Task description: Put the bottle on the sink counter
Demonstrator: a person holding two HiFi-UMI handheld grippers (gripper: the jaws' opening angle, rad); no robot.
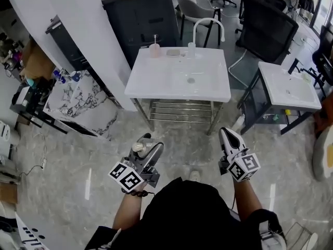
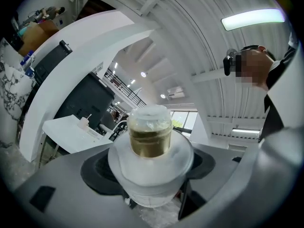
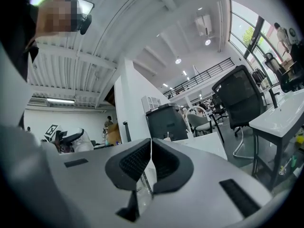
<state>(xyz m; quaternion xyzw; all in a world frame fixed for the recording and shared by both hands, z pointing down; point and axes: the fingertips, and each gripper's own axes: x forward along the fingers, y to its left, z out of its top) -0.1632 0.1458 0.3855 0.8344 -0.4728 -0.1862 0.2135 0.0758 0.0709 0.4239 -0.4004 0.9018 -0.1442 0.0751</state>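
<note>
One clear bottle with a gold neck sat clamped between the jaws of the left gripper, held in the air in front of the white sink counter, well apart from it. The right gripper, likewise in front of the sink counter, had its jaws pressed together on nothing.

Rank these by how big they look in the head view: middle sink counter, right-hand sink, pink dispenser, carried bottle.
1. Middle sink counter.
2. Right-hand sink.
3. Pink dispenser and bottle: both look small. The bottle is nearer the camera and mostly hidden, so I won't rank them.
</note>
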